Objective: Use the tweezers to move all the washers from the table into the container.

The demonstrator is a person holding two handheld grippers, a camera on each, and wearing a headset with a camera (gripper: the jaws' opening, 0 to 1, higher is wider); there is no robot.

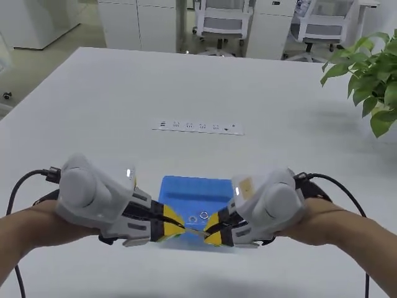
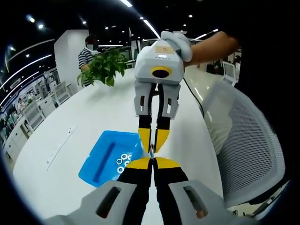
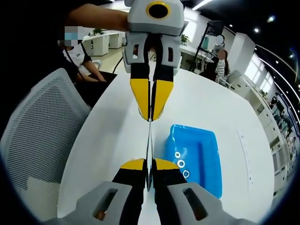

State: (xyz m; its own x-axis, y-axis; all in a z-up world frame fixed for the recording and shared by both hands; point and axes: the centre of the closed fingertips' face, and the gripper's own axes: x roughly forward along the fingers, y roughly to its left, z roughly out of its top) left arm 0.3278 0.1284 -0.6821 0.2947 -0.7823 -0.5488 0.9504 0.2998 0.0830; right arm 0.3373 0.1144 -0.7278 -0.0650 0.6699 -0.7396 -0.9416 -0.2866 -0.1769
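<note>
The tweezers [image 3: 149, 145] are held in the air between the two claws, above the near edge of the blue container [image 1: 186, 189]. Their long axis runs left to right across the person, in line with both claws. The left claw [image 1: 180, 227] and the right claw [image 1: 209, 232] face each other tip to tip. The right claw's jaws are pressed together on the tweezers, whose thin silver length reaches forward out of them in the right gripper view. The far end meets the tips of the left claw, whose jaws are also drawn together on it.

The container is a shallow rectangular tray lying flat on the white desk [image 1: 186, 87], just beyond the claws. Several washers [image 3: 180, 163] lie loose in a small cluster on its floor, near the end closest to the claws.
</note>
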